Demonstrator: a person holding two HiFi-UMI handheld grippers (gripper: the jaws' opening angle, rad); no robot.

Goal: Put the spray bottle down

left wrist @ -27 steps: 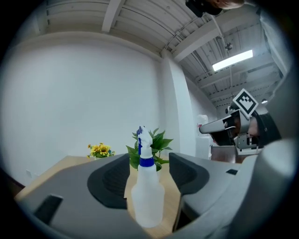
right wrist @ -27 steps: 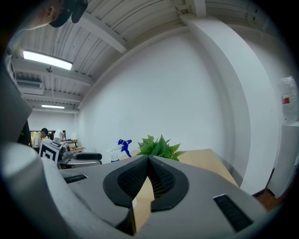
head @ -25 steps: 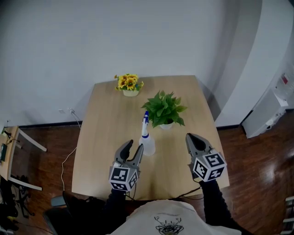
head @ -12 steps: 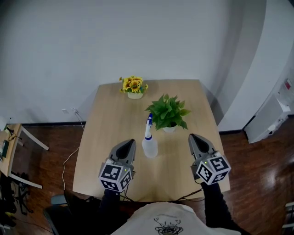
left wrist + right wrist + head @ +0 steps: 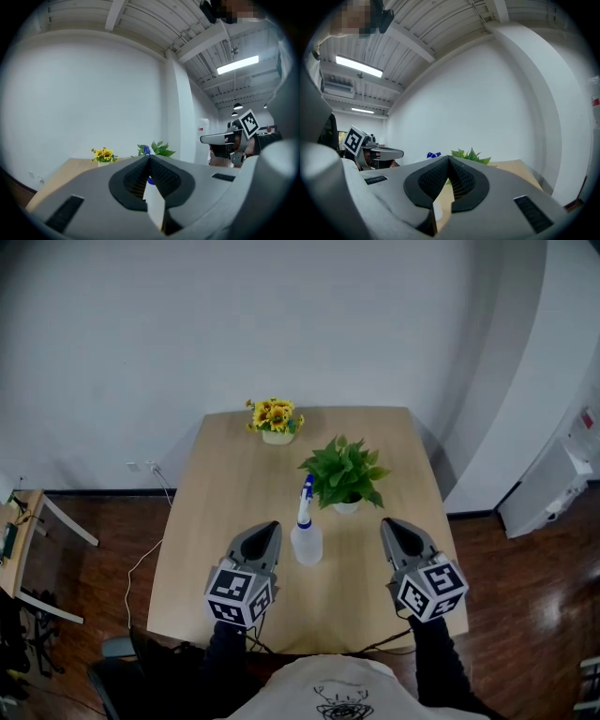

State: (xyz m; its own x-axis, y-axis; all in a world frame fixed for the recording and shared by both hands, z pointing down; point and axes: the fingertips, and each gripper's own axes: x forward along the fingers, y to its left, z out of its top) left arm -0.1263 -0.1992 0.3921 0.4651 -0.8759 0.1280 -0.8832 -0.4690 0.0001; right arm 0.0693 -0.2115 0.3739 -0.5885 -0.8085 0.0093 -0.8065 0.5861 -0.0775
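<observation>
Nearest the person, both tools are held level over the front edge of the bench [image 5: 220, 493].

The left gripper [image 5: 271, 527] has its jaws pressed together with nothing between them. Its own view shows the ribbed pads meeting at the tip. The right gripper [image 5: 387, 525] reads the same in its own view: jaws closed on each other, empty.

Between the two, slightly closer to the left one, the spray bottle [image 5: 306, 538] stands upright on the bench, blue nozzle on top. Neither gripper touches it, so the put-down is judged complete and what remains is to stay clear.

Just behind the bottle, to its right, is a potted green plant [image 5: 344, 472], its leaves close to the nozzle. Further back, near the far edge, sits a small pot of sunflowers [image 5: 273, 416]. A plain white wall [image 5: 281, 324] stands beyond.

Recommendations for the step in hand:
- Keep both grippers on their own sides of the bottle and draw back toward the person rather than across it.
- The bottle is tall and narrow and looks light, so a brush at nozzle height from the left gripper would probably tip it.
- Confirm that it stands square, free of the plant's leaves.
</observation>
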